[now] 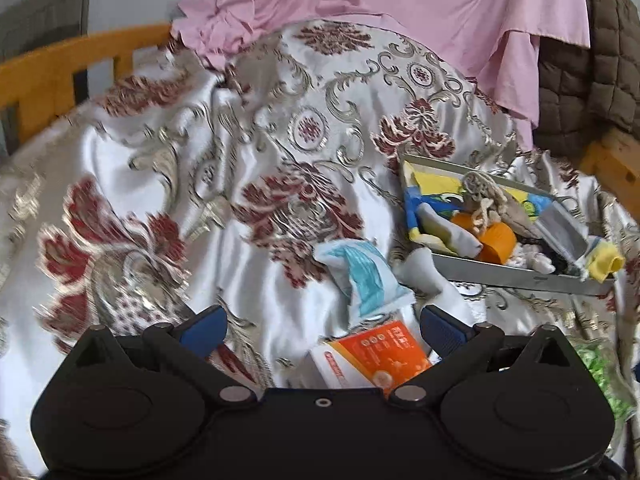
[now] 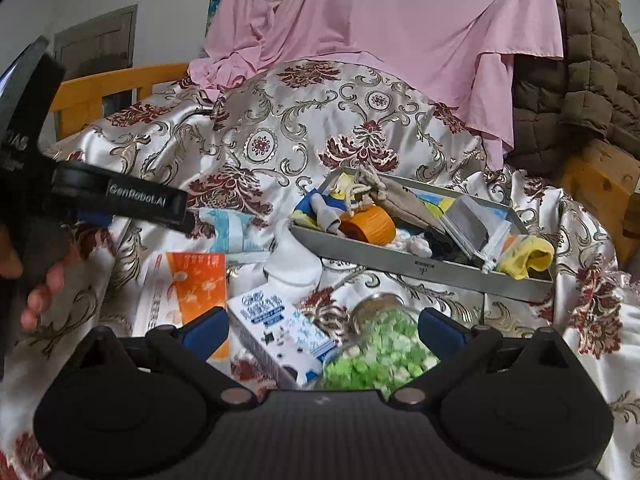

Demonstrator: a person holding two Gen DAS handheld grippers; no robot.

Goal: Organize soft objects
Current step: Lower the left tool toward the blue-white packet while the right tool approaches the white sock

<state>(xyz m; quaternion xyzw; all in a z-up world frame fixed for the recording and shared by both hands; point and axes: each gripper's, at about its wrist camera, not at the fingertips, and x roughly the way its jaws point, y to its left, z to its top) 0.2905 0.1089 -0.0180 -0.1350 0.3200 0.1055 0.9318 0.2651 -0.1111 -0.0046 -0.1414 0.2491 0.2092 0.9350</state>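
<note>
A white sock (image 2: 294, 266) lies crumpled on the patterned satin bedspread (image 2: 280, 136), just beside the near-left corner of the grey tray (image 2: 420, 266). Next to it sits a blue-and-white pouch (image 1: 360, 276), and an orange-and-white packet (image 2: 192, 284) lies flat nearer the camera. The tray already holds soft things: a yellow sock (image 2: 526, 260) at its right end, a grey pouch (image 2: 468, 226), a beige drawstring bag (image 2: 400, 196), a grey sock (image 2: 326, 212) and an orange roll (image 2: 370, 226) (its make cannot be told).

The left gripper (image 1: 323, 330) hovers low over the bedspread with its blue-padded fingers (image 1: 204, 328) spread wide and nothing between them; the orange-and-white packet lies below the gap. In the right wrist view this gripper reaches in from the left, level, a person's fingers (image 2: 44, 292) curled under its handle.

The right gripper (image 2: 324, 330) is likewise wide apart and empty, poised above a white-and-blue box (image 2: 280, 332) and a jar of green pieces (image 2: 376, 348).
</note>
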